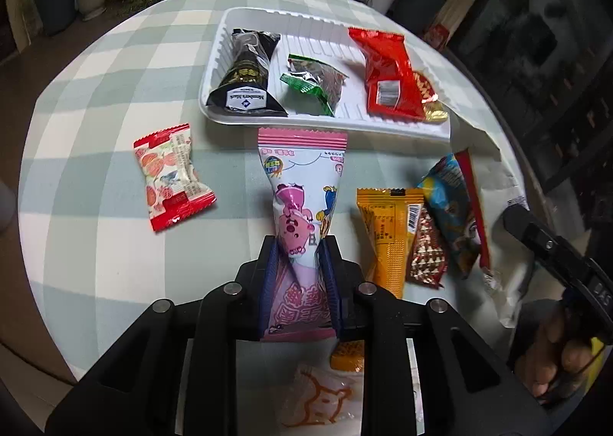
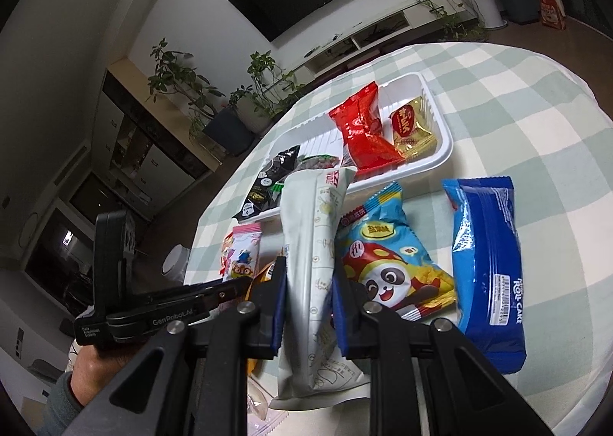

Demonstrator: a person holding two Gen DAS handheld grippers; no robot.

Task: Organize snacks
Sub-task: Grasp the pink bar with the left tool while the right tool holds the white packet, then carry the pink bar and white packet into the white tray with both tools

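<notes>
Both claws loaded, tray half full.
Your left claw [image 1: 300,244] pinches the pink pack [image 1: 302,183] just short of the tray [image 1: 230,20]; your right claw [image 2: 308,275] clamps the white pack [image 2: 312,244]. Slick wrappers may slip, or land on packs already there.

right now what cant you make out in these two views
- Clear packet, left wrist view: blurred, flanked by gripper frame.
- Orange piece, same view: mostly behind the left gripper.
- Green packet, right wrist view: behind the white packet.
- Blue roll cake: small print unreadable.
</notes>
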